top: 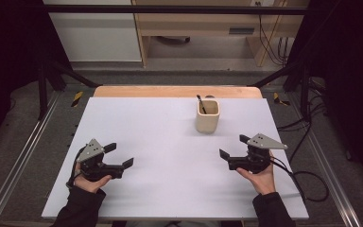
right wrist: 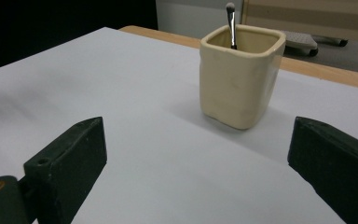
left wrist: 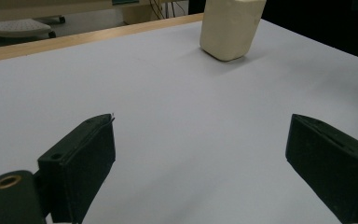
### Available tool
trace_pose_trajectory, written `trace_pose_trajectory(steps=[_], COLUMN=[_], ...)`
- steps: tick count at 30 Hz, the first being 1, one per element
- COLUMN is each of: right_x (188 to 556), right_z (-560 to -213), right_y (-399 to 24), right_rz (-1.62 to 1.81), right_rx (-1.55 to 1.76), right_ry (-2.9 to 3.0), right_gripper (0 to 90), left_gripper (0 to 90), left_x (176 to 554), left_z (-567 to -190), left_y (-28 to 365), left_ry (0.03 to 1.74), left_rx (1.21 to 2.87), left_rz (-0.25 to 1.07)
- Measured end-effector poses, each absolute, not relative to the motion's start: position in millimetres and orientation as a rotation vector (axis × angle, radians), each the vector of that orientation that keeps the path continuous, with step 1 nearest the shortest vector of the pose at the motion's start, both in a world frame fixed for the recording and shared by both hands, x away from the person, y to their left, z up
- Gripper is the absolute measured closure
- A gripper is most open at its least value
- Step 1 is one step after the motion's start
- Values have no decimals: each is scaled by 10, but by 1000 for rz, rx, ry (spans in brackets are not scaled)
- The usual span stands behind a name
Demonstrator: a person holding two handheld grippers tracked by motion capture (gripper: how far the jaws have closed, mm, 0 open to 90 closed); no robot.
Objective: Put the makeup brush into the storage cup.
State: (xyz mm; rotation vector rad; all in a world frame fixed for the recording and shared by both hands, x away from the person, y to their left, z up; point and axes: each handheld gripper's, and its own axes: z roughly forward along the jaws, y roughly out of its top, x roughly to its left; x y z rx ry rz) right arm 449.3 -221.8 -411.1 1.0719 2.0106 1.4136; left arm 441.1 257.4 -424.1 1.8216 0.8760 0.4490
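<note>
A cream square cup (top: 208, 117) stands upright on the white tabletop (top: 170, 161), right of centre and toward the back. A thin dark-handled brush (top: 201, 104) leans inside it. My left gripper (top: 120, 155) rests at the front left, held in a hand, its jaws open and empty. My right gripper (top: 234, 146) sits at the front right, also open and empty, a short way in front of the cup. The left gripper view shows the cup (left wrist: 230, 28) far off beyond my open left gripper (left wrist: 200, 140). In the right gripper view the cup (right wrist: 240, 79) and brush (right wrist: 231, 23) stand close ahead of my open right gripper (right wrist: 198, 149).
A wooden strip (top: 177, 91) borders the table's far edge. Metal rails (top: 23, 156) run along both sides of the table. Black cables (top: 307, 182) trail off the right side. A cabinet (top: 198, 28) stands behind the table.
</note>
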Motion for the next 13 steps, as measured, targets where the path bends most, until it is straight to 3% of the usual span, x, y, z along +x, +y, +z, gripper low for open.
trace_pose_trajectory(steps=[13], right_x=[4399], right_z=[-4209], right_y=[-2340], right_rz=[1395], right_rx=[1099], right_ry=[2018], right_gripper=[43], left_gripper=[78], left_x=[4416], left_z=[-4268], left_y=[2589], left_ry=[886], left_rx=[1827], left_rz=[451])
